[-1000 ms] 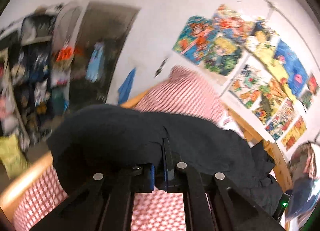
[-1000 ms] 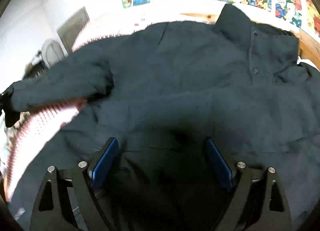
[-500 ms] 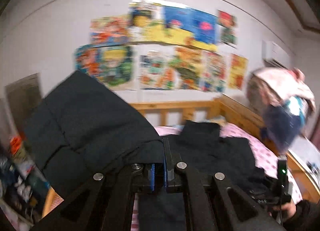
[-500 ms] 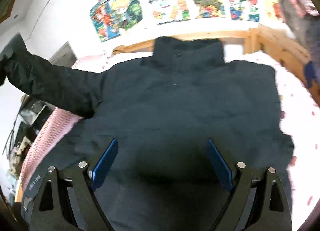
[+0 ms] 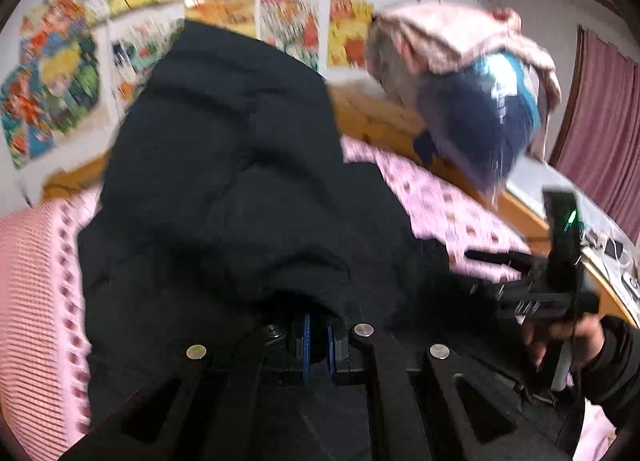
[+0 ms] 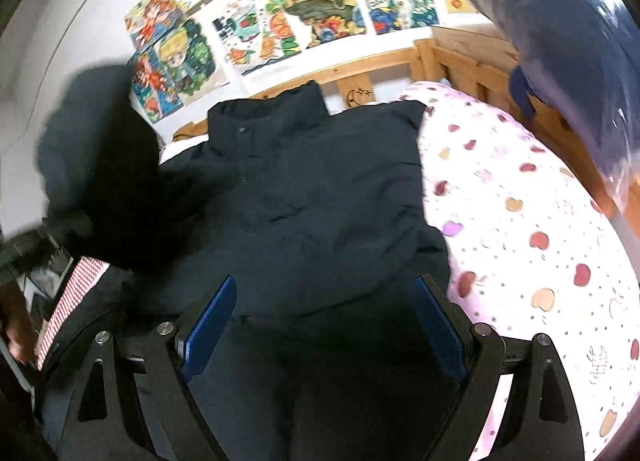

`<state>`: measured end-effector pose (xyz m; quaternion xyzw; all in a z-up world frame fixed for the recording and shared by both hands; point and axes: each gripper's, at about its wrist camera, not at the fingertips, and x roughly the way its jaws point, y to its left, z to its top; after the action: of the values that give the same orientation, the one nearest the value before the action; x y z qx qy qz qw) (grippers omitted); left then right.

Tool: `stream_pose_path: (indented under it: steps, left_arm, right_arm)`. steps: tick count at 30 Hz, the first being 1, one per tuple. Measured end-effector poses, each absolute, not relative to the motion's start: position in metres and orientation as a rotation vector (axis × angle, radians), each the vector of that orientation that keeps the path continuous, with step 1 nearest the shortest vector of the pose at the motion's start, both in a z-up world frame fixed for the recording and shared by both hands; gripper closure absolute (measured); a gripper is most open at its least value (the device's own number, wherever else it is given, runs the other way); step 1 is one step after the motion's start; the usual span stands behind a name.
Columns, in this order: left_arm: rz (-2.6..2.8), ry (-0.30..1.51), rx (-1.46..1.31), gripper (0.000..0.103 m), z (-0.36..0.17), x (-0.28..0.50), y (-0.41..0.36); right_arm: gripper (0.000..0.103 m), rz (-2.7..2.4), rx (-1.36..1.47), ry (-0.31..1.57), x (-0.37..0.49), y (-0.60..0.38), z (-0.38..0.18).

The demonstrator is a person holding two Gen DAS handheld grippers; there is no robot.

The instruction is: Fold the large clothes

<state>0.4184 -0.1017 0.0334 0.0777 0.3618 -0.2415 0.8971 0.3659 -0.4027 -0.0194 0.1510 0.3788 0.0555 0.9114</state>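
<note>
Left wrist view: our left gripper (image 5: 318,345) is clamped on the sleeve (image 5: 224,165) of a dark padded jacket (image 6: 316,197), its blue pads nearly touching with the cloth pinched between them, and the sleeve is lifted clear of the bedding in a thick, rumpled fold. Right wrist view: our right gripper (image 6: 324,321) hangs wide over the jacket's lower part with nothing between its fingers (image 6: 208,317). The jacket lies face up on the bed (image 6: 532,221), collar toward the wooden headboard (image 6: 360,69), body spread on the pink spotted sheet, its right side already turned in to a straight edge. The raised sleeve shows at the left of that view, above a red checked cover (image 6: 76,285).

We judge the jacket bulky and soft, puffy enough to spring back rather than crease, with a smooth shell that may slide on itself. It looks moderately heavy for one pinch, so the sleeve is best carried by cuff or seam, where the cloth is doubled. For the body fold we would take the hem at its corners, both grippers together. The picture is blurred at the left gripper's grip, so we cannot tell how deep the cloth sits.
</note>
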Motion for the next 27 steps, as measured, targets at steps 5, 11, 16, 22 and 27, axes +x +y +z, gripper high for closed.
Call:
stream_pose_path:
  steps: [5, 11, 16, 22, 27]
  left_arm:
    - [-0.497, 0.88, 0.161, 0.095, -0.014, 0.421, -0.108]
    - [-0.527, 0.948, 0.165, 0.089, -0.029, 0.413, -0.107]
    - [-0.585, 0.959, 0.098, 0.053, -0.025, 0.408, -0.092]
    - [-0.474, 0.936, 0.046, 0.03, -0.016, 0.405, -0.045]
    - [-0.213, 0.967, 0.01, 0.03, -0.02, 0.427, 0.0]
  right_arm:
    - [0.017, 0.164, 0.448, 0.764, 0.364, -0.422, -0.035]
    - [0.017, 0.299, 0.624, 0.745, 0.368, -0.425, -0.052]
    - [0.017, 0.375, 0.757, 0.779, 0.375, -0.419, -0.072]
    - [0.017, 0.414, 0.84, 0.821, 0.375, -0.413, -0.091]
    - [0.017, 0.424, 0.97, 0.77, 0.364, -0.423, -0.099]
